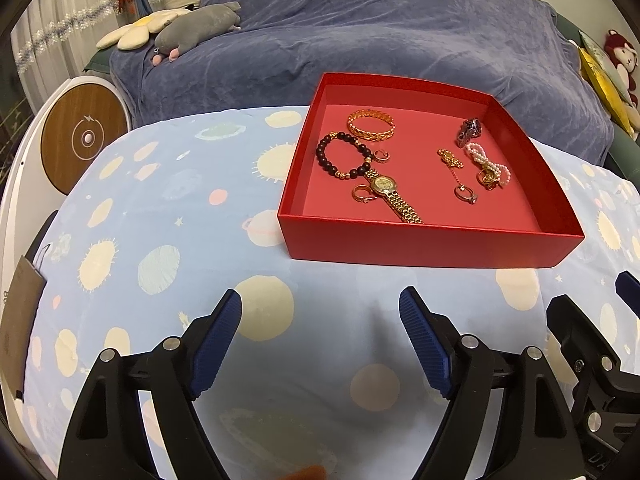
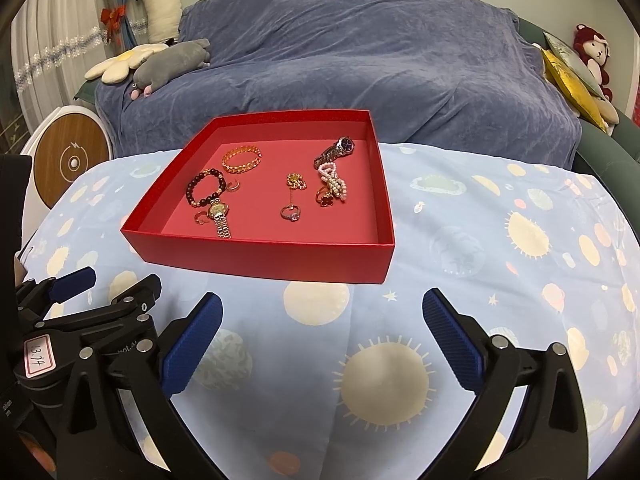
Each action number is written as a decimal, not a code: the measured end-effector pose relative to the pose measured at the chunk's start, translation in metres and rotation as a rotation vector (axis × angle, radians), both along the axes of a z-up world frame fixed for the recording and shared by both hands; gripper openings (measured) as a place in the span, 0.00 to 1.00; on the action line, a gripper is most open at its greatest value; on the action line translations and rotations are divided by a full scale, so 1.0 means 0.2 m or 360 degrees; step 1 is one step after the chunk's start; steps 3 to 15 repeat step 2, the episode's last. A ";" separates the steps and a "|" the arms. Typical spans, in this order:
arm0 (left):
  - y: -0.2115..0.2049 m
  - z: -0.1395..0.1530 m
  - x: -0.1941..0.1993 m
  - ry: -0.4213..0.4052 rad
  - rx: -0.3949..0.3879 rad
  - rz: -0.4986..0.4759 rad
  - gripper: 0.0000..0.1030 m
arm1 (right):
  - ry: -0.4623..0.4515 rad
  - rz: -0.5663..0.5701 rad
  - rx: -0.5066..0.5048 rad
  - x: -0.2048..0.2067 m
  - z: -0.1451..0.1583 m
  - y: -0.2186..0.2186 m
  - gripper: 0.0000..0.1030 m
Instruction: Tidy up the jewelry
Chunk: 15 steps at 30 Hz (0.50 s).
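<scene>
A shallow red box [image 1: 420, 242] [image 2: 256, 254] sits on the space-print cloth. Inside lie a gold bangle [image 1: 371, 124] [image 2: 241, 159], a dark bead bracelet [image 1: 344, 155] [image 2: 204, 188], a gold watch [image 1: 394, 196] [image 2: 219, 216], a silver watch [image 1: 470, 130] [image 2: 336, 150], a pearl bracelet [image 1: 486, 162] [image 2: 332, 182], a gold chain [image 1: 451, 159] [image 2: 296, 181] and several rings [image 1: 466, 194] [image 2: 291, 213]. My left gripper [image 1: 320, 312] is open and empty, near the box's front wall. My right gripper [image 2: 322, 312] is open and empty, just right of the left one.
A table under a blue cloth [image 1: 180, 240] [image 2: 500, 240] holds the box. Behind it stands a sofa under a blue-grey throw [image 1: 380, 24] [image 2: 380, 48] with plush toys [image 1: 196, 26] [image 2: 168, 62]. A round white-and-wood device [image 1: 82, 138] [image 2: 70, 162] stands at the left.
</scene>
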State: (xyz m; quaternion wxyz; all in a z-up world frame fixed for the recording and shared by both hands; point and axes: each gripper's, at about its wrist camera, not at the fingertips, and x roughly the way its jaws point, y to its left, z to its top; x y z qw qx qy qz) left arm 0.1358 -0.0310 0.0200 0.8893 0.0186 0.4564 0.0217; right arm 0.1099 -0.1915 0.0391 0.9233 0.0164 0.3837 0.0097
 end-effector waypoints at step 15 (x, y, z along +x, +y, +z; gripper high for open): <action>0.00 0.00 0.00 0.0002 -0.0003 0.0003 0.76 | -0.0005 -0.0003 -0.0004 0.00 -0.01 0.00 0.95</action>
